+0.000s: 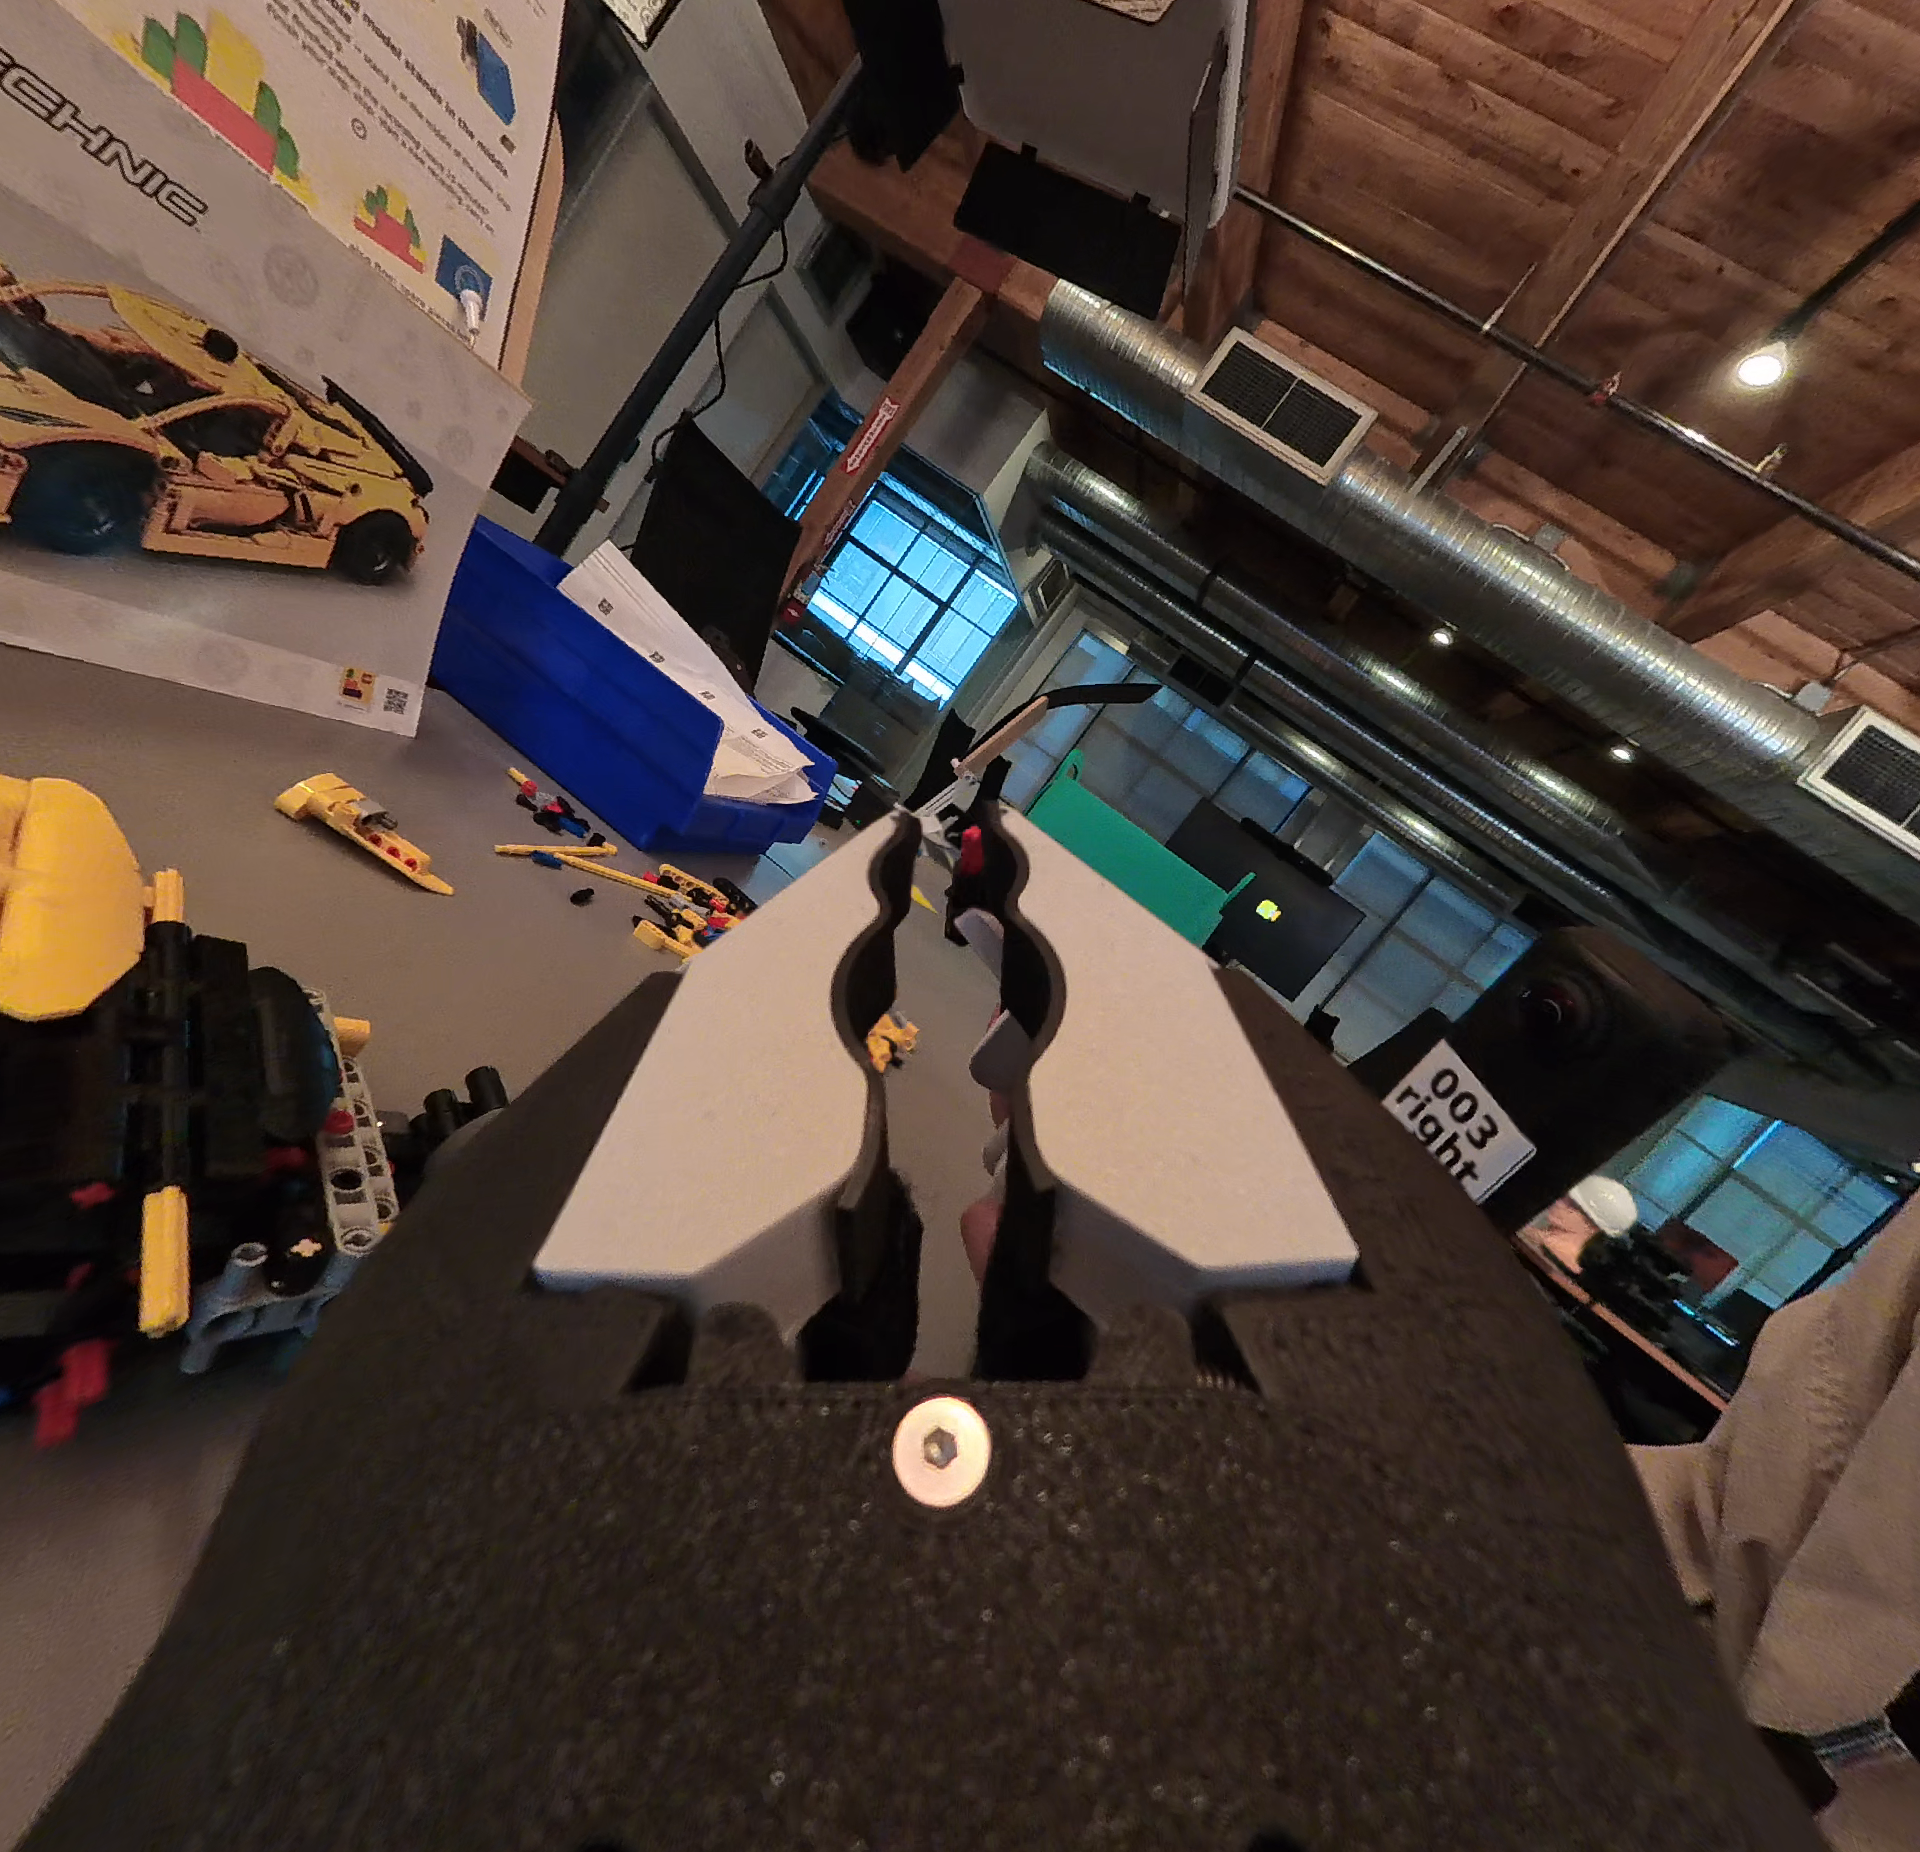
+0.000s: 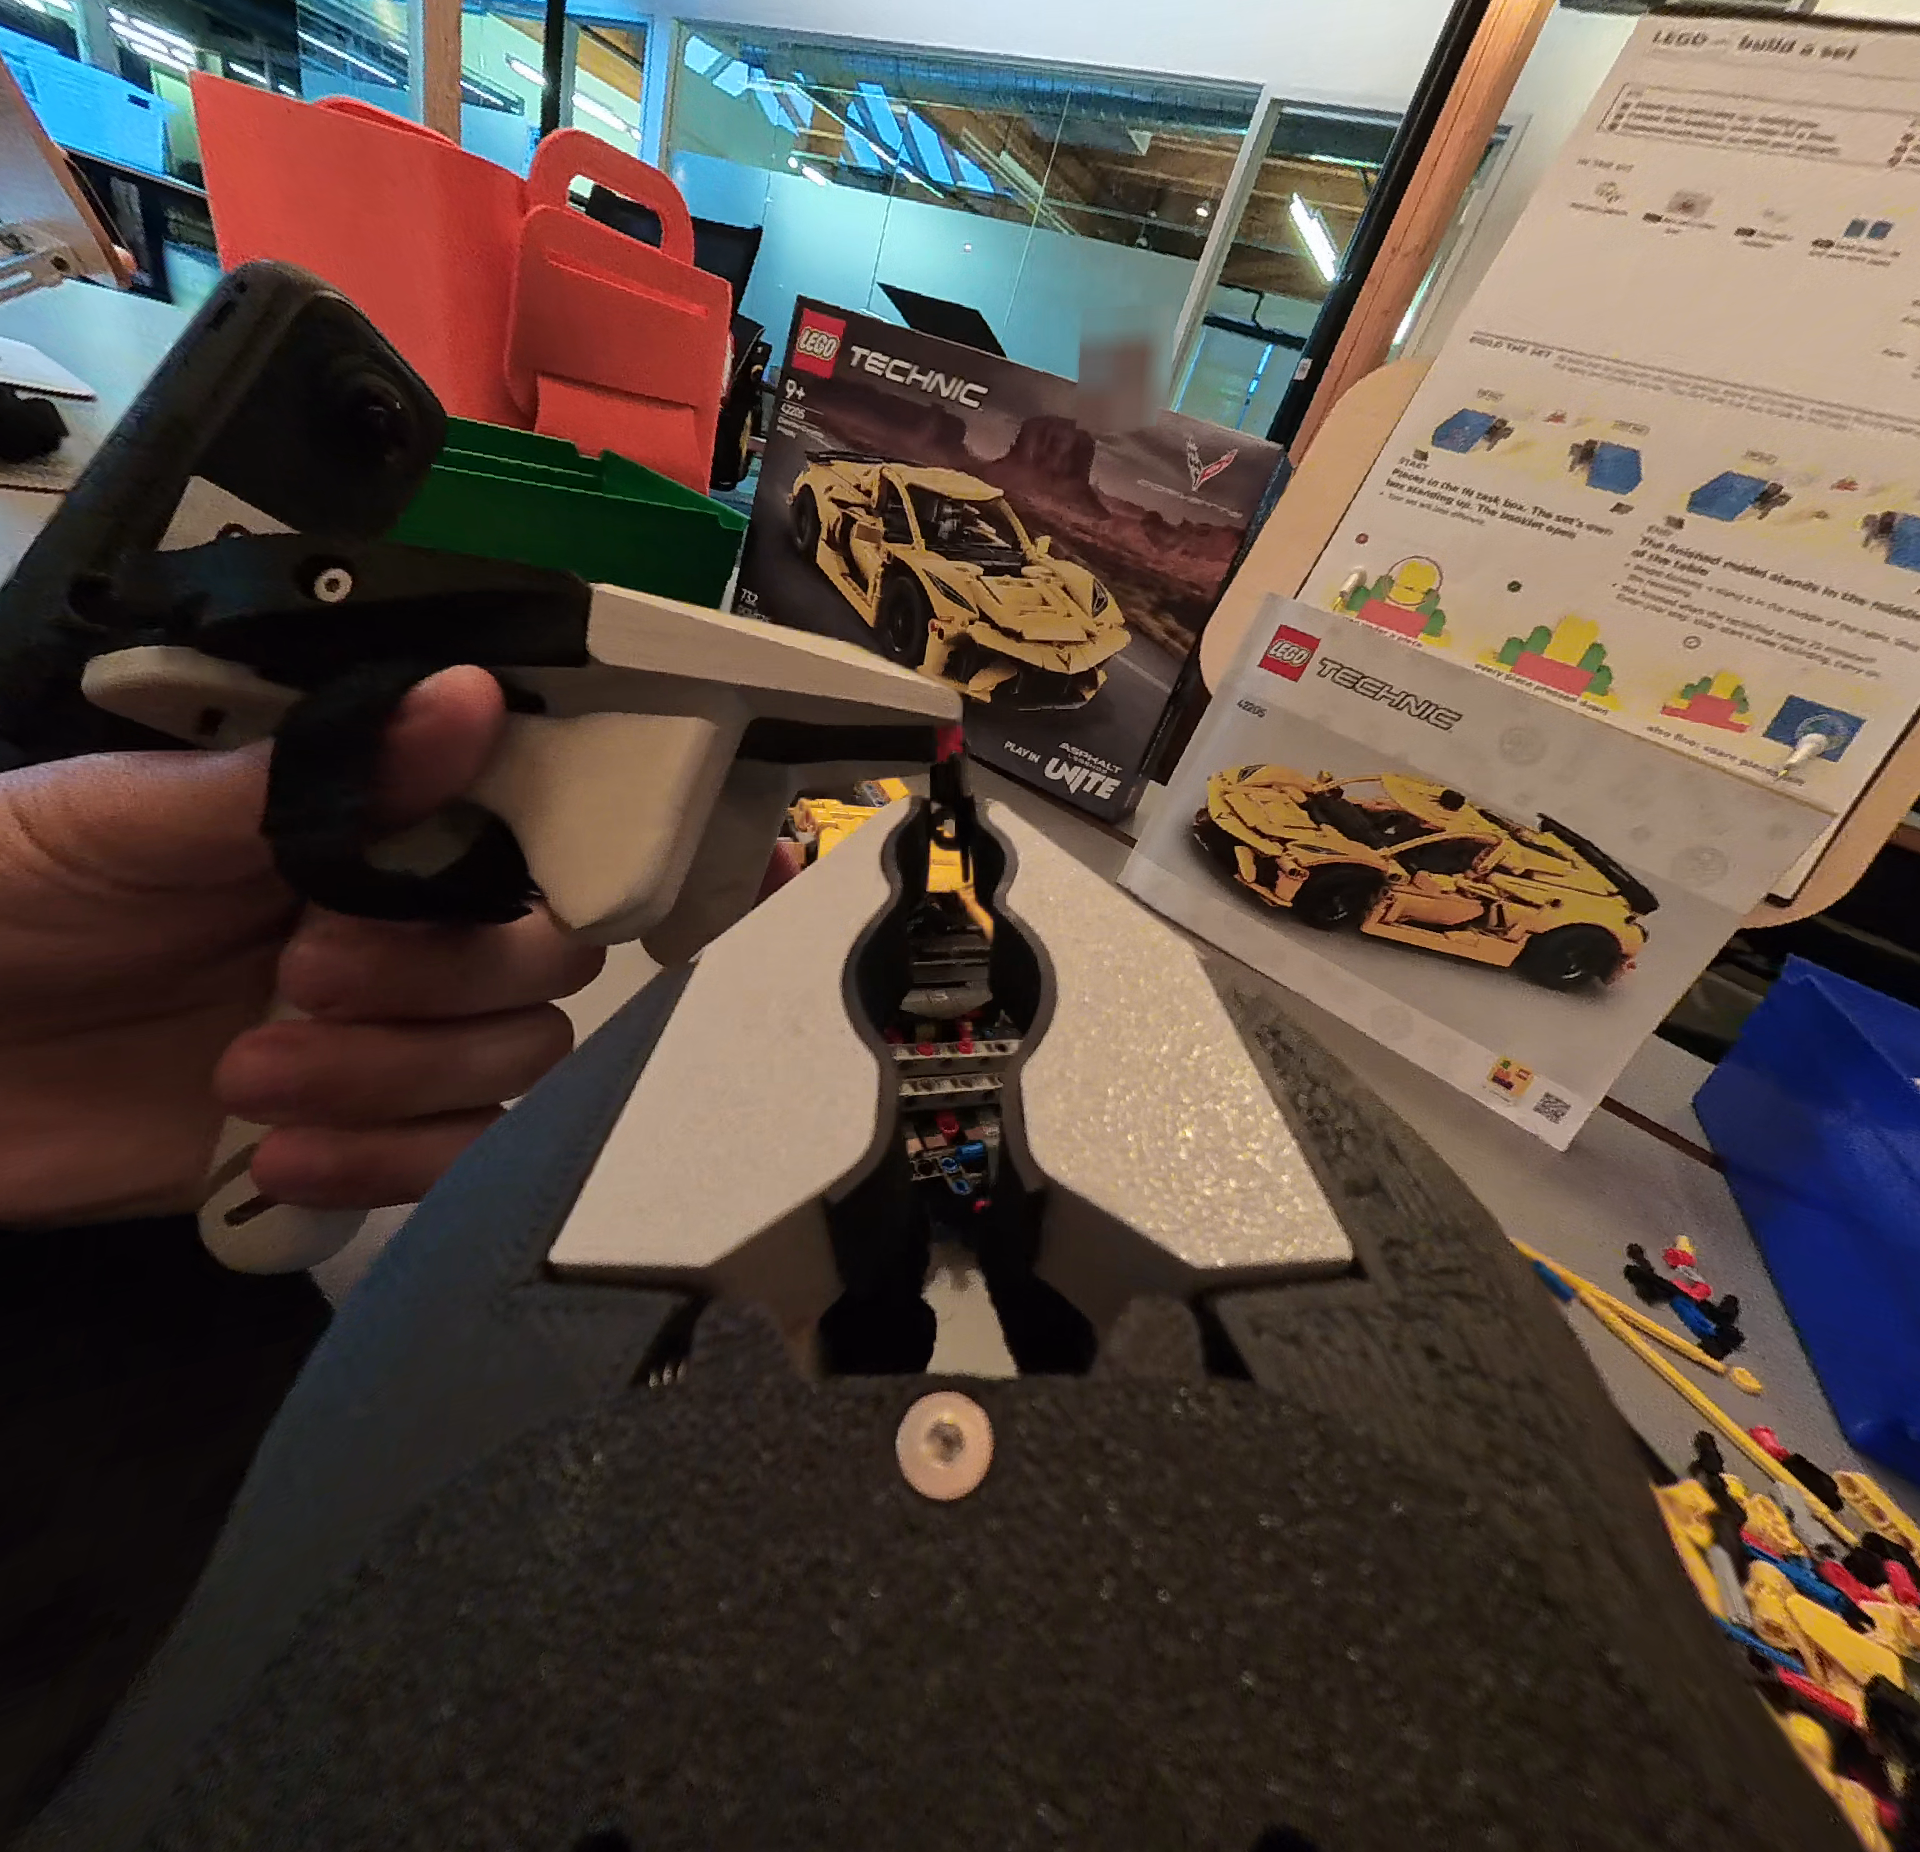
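Observation:
My left gripper (image 1: 956, 820) is nearly shut on a small black piece with a red pin (image 1: 969, 857) at its tips. In the right wrist view the left gripper (image 2: 940, 727) comes in from the left, held by a hand (image 2: 208, 971), with the red pin (image 2: 948, 744) just under its tip. My right gripper (image 2: 945, 815) meets it tip to tip, its jaws close on the lower end of the same thin black piece (image 2: 951, 826). A partly built black and yellow model (image 1: 156, 1075) stands on the grey table at the left; it shows through the right gripper's gap (image 2: 951, 1054).
Loose yellow, black and red pieces (image 1: 623, 877) (image 2: 1787, 1594) lie on the table. A blue bin (image 1: 582, 680) (image 2: 1829, 1179), an instruction booklet (image 1: 208, 452) (image 2: 1403, 867), the set's box (image 2: 987, 555), a printed board (image 2: 1662, 348) and orange (image 2: 416, 244) and green (image 2: 571, 514) containers stand behind.

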A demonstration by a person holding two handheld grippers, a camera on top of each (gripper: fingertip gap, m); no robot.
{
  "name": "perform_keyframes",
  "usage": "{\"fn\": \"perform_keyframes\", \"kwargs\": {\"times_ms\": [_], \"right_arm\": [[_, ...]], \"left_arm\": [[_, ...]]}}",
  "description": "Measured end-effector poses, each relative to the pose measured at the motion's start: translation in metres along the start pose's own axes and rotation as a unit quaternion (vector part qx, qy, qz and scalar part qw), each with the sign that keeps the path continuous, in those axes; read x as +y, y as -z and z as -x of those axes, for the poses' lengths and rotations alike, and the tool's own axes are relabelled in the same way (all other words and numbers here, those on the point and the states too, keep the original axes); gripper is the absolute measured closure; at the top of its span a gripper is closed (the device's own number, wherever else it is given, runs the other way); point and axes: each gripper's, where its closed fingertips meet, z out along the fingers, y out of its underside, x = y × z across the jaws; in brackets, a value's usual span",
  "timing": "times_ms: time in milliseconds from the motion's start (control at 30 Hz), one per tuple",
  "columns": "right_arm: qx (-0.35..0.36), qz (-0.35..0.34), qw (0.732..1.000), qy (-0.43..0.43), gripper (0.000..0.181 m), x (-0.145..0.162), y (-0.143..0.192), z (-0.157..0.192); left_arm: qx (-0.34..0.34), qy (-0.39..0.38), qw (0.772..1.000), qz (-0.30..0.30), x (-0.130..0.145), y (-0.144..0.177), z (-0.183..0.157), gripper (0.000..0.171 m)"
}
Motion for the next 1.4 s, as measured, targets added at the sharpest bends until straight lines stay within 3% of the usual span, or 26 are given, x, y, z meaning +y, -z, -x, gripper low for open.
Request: {"fn": "perform_keyframes", "kwargs": {"times_ms": [333,433,633,667,700,733,800,833,900,967,1033,1133,1200,1267,1400], "right_arm": [[-0.015,0.019,1.000,-0.007,0.176,0.005,-0.003,0.004],[-0.061,0.046,0.994,-0.074,0.175,0.012,-0.007,0.010],[-0.071,0.091,0.982,-0.149,0.176,0.028,-0.016,0.008],[-0.066,0.123,0.977,-0.160,0.176,0.040,-0.013,0.005],[-0.058,0.121,0.973,-0.188,0.176,0.043,-0.008,-0.002],[-0.060,0.114,0.964,-0.231,0.176,0.043,-0.003,-0.008],[-0.081,0.102,0.952,-0.276,0.177,0.043,0.000,-0.010],[-0.083,0.097,0.953,-0.275,0.177,0.041,0.000,-0.011],[-0.085,0.114,0.953,-0.266,0.176,0.049,-0.002,-0.015],[-0.066,0.103,0.954,-0.274,0.177,0.052,0.002,-0.040],[-0.066,0.135,0.947,-0.284,0.176,0.069,0.012,-0.067],[0.090,0.260,0.941,-0.196,0.175,0.128,0.056,-0.166],[0.145,0.336,0.915,-0.169,0.176,0.160,0.087,-0.210],[0.144,0.366,0.898,-0.197,0.158,0.179,0.101,-0.223],[0.177,0.280,0.916,-0.226,0.156,0.154,0.121,-0.237]], "left_arm": [[-0.003,-0.003,0.999,0.033,0.009,0.001,0.002,0.168],[0.000,0.020,0.998,0.064,0.009,0.007,0.011,0.170],[-0.053,0.103,0.993,0.000,0.003,0.006,0.035,0.171],[-0.083,0.136,0.982,-0.099,-0.026,0.017,0.050,0.169],[-0.077,0.169,0.957,-0.221,-0.077,0.044,0.065,0.171],[-0.079,0.161,0.954,-0.242,-0.112,0.062,0.074,0.170],[-0.130,-0.023,0.969,-0.208,-0.161,0.075,0.065,0.170],[-0.129,-0.069,0.973,-0.180,-0.174,0.071,0.055,0.169],[-0.092,-0.089,0.982,-0.135,-0.180,0.056,0.034,0.169],[-0.074,-0.107,0.988,-0.081,-0.162,0.041,0.024,0.170],[-0.063,-0.089,0.994,0.010,-0.121,0.024,0.027,0.170],[-0.057,-0.056,0.984,0.159,-0.040,-0.004,0.033,0.169],[-0.065,-0.080,0.960,0.260,0.013,-0.021,0.036,0.169],[-0.071,-0.120,0.930,0.341,0.055,-0.041,0.039,0.169],[-0.058,-0.159,0.881,0.442,0.107,-0.093,0.044,0.169]]}}
